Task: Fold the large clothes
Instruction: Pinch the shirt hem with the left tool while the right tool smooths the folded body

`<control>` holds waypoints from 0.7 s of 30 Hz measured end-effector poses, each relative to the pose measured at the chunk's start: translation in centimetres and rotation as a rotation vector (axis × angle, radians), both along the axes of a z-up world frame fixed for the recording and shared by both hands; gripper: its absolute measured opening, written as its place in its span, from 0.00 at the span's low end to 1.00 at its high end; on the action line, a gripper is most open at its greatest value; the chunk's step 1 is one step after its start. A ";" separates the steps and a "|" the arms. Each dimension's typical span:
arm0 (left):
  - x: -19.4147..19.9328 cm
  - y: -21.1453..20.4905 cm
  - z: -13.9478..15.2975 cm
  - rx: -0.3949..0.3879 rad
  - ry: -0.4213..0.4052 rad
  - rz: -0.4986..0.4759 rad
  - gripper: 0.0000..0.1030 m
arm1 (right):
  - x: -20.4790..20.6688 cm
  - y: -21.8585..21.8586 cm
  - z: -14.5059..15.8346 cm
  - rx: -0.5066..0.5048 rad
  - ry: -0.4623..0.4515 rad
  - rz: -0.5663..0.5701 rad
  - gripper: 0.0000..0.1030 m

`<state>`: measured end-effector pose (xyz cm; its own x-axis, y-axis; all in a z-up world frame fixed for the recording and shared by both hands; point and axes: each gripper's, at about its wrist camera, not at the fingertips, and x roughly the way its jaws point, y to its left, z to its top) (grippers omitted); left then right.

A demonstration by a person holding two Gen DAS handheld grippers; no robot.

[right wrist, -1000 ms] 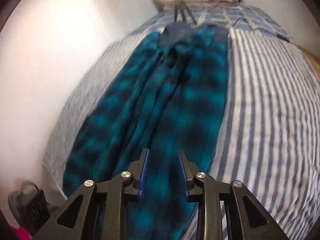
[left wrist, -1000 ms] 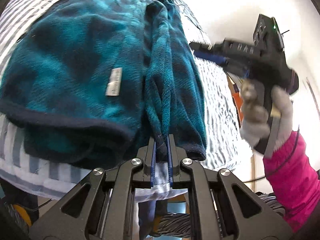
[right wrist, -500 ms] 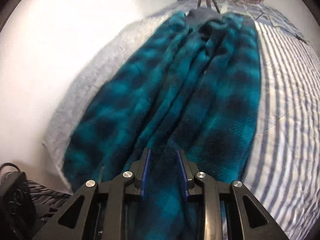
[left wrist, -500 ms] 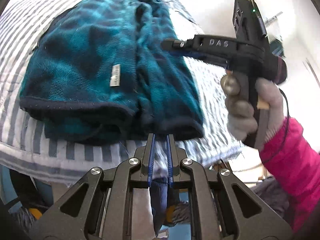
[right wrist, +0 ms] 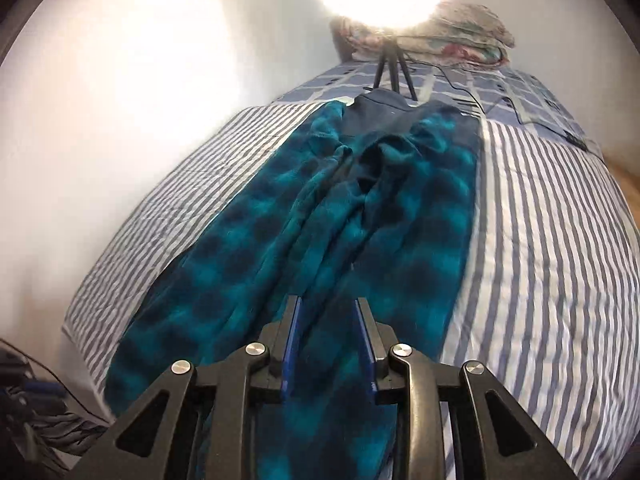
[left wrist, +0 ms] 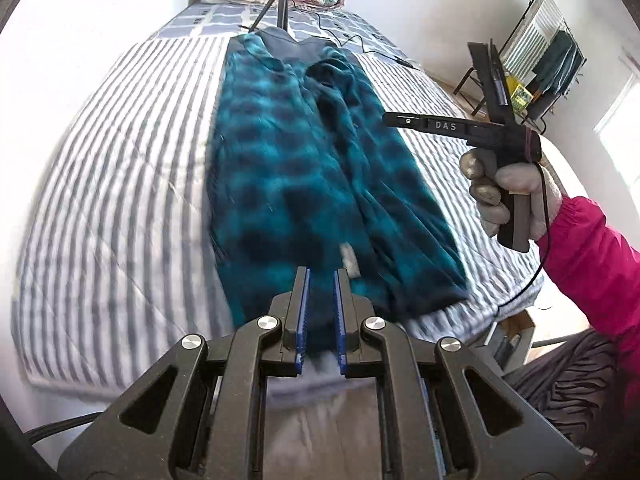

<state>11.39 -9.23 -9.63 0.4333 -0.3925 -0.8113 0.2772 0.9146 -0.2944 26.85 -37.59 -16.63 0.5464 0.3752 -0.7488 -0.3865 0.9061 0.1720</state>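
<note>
pants flat on bed, both grippers free

left gripper (left wrist: pixel 319 300) jaws slightly apart, empty, over the hem at 6 o'clock. right gripper (right wrist: pixel 328 344) jaws apart, empty. teal plaid pants (left wrist: pixel 296 168) run toward 12 on the striped bed (left wrist: pixel 120 184). best to pinch both hem corners evenly before folding. white tag (left wrist: pixel 349 258) unreadable; "das" on the gripper at 2 o'clock.

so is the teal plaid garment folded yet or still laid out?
Laid out: the teal plaid garment stretches lengthwise along the striped bed, rumpled, not folded.
</note>
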 end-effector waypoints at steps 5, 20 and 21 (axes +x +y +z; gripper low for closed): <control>4.1 0.6 -2.2 -0.002 0.036 0.001 0.08 | 4.3 1.3 -2.9 0.075 0.088 -0.050 0.27; 8.4 -3.6 -10.7 0.061 0.100 -0.171 0.08 | 7.5 -0.9 0.6 0.072 0.043 0.004 0.27; 8.4 -3.5 -10.7 0.060 0.100 -0.177 0.08 | 8.5 -1.6 0.9 0.053 0.021 -0.034 0.27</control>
<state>19.82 -12.77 -20.36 0.2779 -0.4051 -0.8710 0.4068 0.8710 -0.2754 35.36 -39.17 -15.68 0.5436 0.3966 -0.7397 -0.3519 0.9078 0.2282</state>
